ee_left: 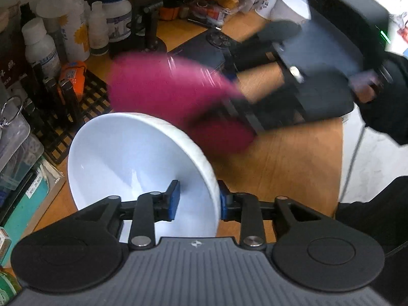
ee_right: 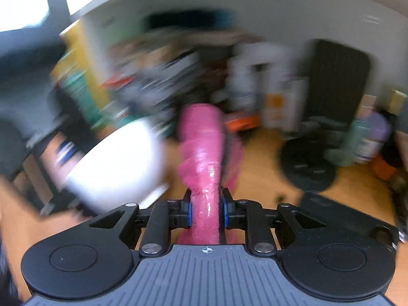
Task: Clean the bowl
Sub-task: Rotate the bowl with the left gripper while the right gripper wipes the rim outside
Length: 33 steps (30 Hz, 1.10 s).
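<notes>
The left gripper (ee_left: 197,200) clamps the rim of a tilted white ceramic bowl (ee_left: 132,158), its opening facing ten o'clock. The right gripper (ee_right: 206,213) pinches a rolled magenta cloth (ee_right: 202,153), its long axis pointing twelve o'clock.

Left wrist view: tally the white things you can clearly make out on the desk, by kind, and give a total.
Bowl: 1, the white bowl held at its rim by the left tongs.
Paper cups: 2, one plain, one printed.
Capped bottles: 4, at the back left.
Total: 7.
</notes>
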Each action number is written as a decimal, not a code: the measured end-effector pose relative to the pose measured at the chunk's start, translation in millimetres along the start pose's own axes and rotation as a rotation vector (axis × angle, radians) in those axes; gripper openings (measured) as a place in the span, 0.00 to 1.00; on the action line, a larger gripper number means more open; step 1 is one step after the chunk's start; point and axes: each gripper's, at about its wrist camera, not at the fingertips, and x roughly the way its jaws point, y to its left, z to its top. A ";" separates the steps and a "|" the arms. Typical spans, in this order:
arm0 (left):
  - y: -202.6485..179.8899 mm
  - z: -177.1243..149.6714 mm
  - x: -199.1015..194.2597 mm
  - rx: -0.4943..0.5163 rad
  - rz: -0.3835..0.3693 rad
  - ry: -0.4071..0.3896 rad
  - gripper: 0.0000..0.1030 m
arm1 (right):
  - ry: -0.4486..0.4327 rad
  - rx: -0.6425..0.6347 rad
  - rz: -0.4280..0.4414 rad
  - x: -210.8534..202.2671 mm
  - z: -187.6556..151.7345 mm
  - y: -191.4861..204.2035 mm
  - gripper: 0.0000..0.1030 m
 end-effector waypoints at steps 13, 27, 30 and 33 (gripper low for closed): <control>-22.3 20.9 23.1 0.133 0.115 0.029 0.83 | 0.003 0.312 0.016 -73.3 -89.4 -3.0 0.21; -41.1 -19.7 28.4 0.426 0.277 -0.008 0.47 | -0.092 0.366 -0.068 -74.0 -71.5 -15.1 0.21; -32.4 -1.5 16.9 0.285 0.209 0.046 0.25 | -0.082 0.316 -0.075 -63.4 -61.1 -17.7 0.20; -14.3 3.7 -2.7 0.087 0.093 0.036 0.19 | -0.062 0.214 -0.074 -46.8 -45.5 -16.3 0.19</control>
